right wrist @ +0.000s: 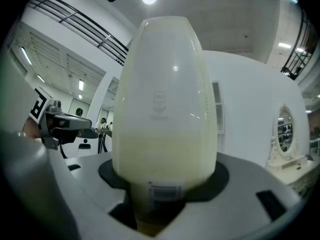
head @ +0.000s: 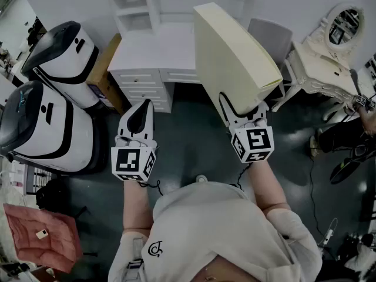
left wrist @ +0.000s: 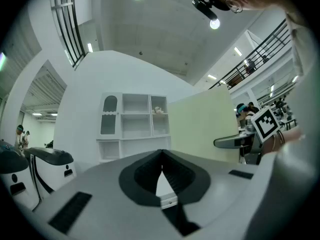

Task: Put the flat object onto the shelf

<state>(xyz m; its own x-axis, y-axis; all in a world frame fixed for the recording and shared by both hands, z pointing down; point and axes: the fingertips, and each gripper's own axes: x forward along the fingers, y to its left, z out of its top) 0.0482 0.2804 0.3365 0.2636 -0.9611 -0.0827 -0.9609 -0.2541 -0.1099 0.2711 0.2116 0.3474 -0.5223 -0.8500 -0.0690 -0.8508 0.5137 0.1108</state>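
A cream flat board (head: 235, 54) rises tilted from my right gripper (head: 242, 111), which is shut on its lower edge. In the right gripper view the board (right wrist: 165, 99) stands upright between the jaws of the right gripper (right wrist: 159, 204) and fills the middle; a barcode label sits near its base. My left gripper (head: 142, 107) hovers to the left at about the same height, shut with nothing in it. The left gripper (left wrist: 161, 156) shows its jaws touching at the tips. The white shelf unit (head: 134, 7) stands on a white desk (head: 155, 49) straight ahead; in the left gripper view the shelf unit (left wrist: 135, 116) shows several compartments.
Two white-and-black machines (head: 59, 51) (head: 41, 125) stand at the left beside a wooden cabinet (head: 104, 75). A grey chair (head: 271, 34) and a white dressing table with an oval mirror (head: 343, 25) are at the right. A pink cloth (head: 41, 239) lies at the lower left. A person (head: 352, 137) sits at the right edge.
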